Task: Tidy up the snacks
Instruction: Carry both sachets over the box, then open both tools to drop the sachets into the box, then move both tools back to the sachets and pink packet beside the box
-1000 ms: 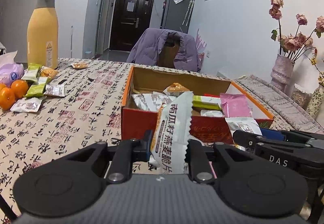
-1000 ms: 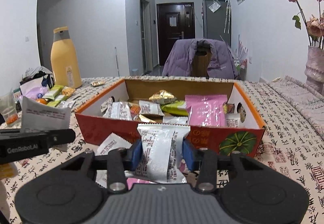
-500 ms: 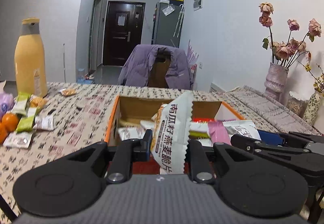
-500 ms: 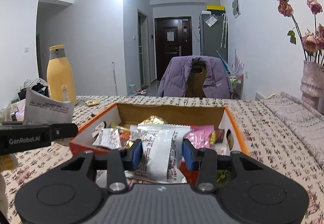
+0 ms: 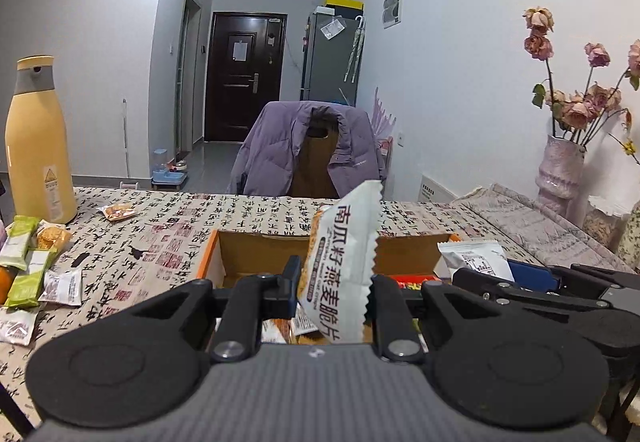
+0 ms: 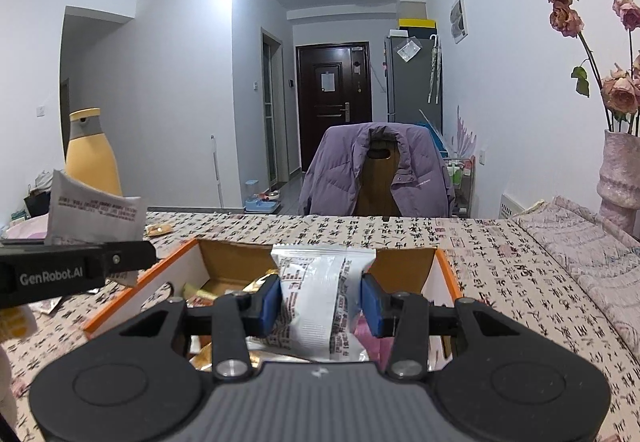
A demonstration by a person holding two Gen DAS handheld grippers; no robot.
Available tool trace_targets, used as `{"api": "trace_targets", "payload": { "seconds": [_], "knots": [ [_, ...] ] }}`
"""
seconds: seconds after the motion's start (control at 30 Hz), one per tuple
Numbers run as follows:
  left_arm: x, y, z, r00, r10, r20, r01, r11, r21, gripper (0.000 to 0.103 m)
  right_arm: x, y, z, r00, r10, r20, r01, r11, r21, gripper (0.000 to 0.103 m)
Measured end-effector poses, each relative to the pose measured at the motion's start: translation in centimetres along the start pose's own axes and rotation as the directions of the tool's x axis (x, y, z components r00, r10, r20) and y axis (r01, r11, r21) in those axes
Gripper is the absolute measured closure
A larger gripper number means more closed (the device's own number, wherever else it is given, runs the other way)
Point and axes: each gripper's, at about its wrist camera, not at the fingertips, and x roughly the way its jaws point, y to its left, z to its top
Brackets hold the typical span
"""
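Observation:
My left gripper point(image 5: 334, 292) is shut on a white snack packet point(image 5: 342, 266) printed with black characters, held upright above the near edge of the orange cardboard box point(image 5: 208, 258). My right gripper point(image 6: 320, 300) is shut on a silvery white packet point(image 6: 316, 294) between its blue pads, over the same box point(image 6: 176, 262), which holds several wrapped snacks. In the left wrist view the right gripper point(image 5: 484, 278) shows at the right with its packet point(image 5: 476, 258). In the right wrist view the left gripper point(image 6: 132, 256) shows at the left with its packet point(image 6: 96, 214).
Loose snacks point(image 5: 36, 270) and an orange lie at the left on the patterned tablecloth point(image 5: 160, 238), beside a tall yellow bottle point(image 5: 38, 146). A chair with a purple jacket point(image 5: 308, 150) stands behind the table. A vase of dried roses point(image 5: 560, 170) is at the right.
Both grippers have risen and moved forward with their packets, from in front of the box to above its near edge. The box now sits lower in both views.

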Motion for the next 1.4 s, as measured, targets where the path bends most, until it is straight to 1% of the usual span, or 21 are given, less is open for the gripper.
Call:
{"api": "trace_targets", "payload": {
  "seconds": [0.13,0.23,0.33,0.43,0.53,0.57,0.6,0.63,0.67,0.7,0.73,0.77,0.87,1.2,1.4],
  "knots": [
    [1.9,0.3,0.0,1.000,0.011,-0.006,-0.012,1.000,-0.020,0.085,1.9,-0.3,0.0,1.000,-0.001,0.000,0.001,1.000,0.010,0.061],
    [3.2,0.7,-0.5,0.999,0.028,-0.015,-0.028,0.999,-0.022,0.085,3.1,-0.5,-0.9,1.000,0.006,-0.014,-0.005,1.000,0.014,0.061],
    [4.3,1.1,-1.3,0.998,0.036,-0.047,-0.037,0.999,-0.020,0.085,3.9,-0.6,-1.7,0.999,0.009,-0.047,-0.009,1.000,0.005,0.061],
    [5.0,1.5,-1.8,0.997,0.024,-0.075,-0.025,0.999,-0.021,0.085,4.1,-0.5,-2.1,0.998,0.013,-0.058,-0.013,1.000,0.002,0.061],
    [4.9,1.8,-2.1,0.997,0.025,-0.076,-0.027,0.999,-0.018,0.085,4.2,-0.6,-2.4,0.997,0.009,-0.070,-0.008,1.000,0.012,0.059],
    [4.8,1.9,-2.1,0.997,0.032,-0.072,-0.034,0.999,-0.023,0.084,4.2,-0.7,-2.5,0.998,0.008,-0.070,-0.007,1.000,0.016,0.051],
    [4.7,2.0,-2.1,0.997,0.041,-0.067,-0.043,0.999,-0.028,0.078,4.2,-0.8,-2.5,0.998,0.004,-0.068,-0.003,1.000,0.021,0.046],
    [4.7,2.2,-2.1,0.997,0.047,-0.062,-0.049,0.998,-0.034,0.071,4.1,-0.9,-2.5,0.998,-0.002,-0.064,0.004,1.000,0.024,0.030],
    [4.5,2.4,-2.1,0.997,0.054,-0.056,-0.057,0.997,-0.043,0.046,4.0,-1.1,-2.5,0.998,-0.008,-0.058,0.010,1.000,0.029,0.015],
    [4.4,2.4,-2.0,0.996,0.072,-0.049,-0.075,0.996,-0.052,0.015,3.8,-1.2,-2.5,0.999,-0.009,-0.051,0.011,0.999,0.036,0.009],
    [4.1,2.5,-2.1,0.995,0.094,-0.033,-0.096,0.993,-0.062,0.003,3.6,-1.4,-2.5,0.999,-0.008,-0.045,0.010,0.999,0.044,0.002],
    [3.8,2.6,-2.0,0.994,0.110,-0.007,-0.111,0.991,-0.071,0.000,3.6,-1.5,-2.6,0.999,-0.007,-0.042,0.009,0.999,0.049,0.000],
    [3.4,2.7,-1.9,0.995,0.094,0.015,-0.093,0.993,-0.078,0.000,3.5,-1.6,-2.7,0.999,-0.014,-0.045,0.017,0.998,0.056,0.000],
    [3.3,2.4,-1.8,0.996,0.093,0.017,-0.092,0.993,-0.069,0.000,3.3,-1.6,-2.6,0.999,-0.014,-0.044,0.017,0.998,0.056,0.000],
    [2.5,1.9,-1.2,0.995,0.094,0.033,-0.091,0.994,-0.066,0.000,2.6,-1.2,-2.1,0.999,-0.023,-0.023,0.024,0.999,0.036,0.000]
  ]
}}
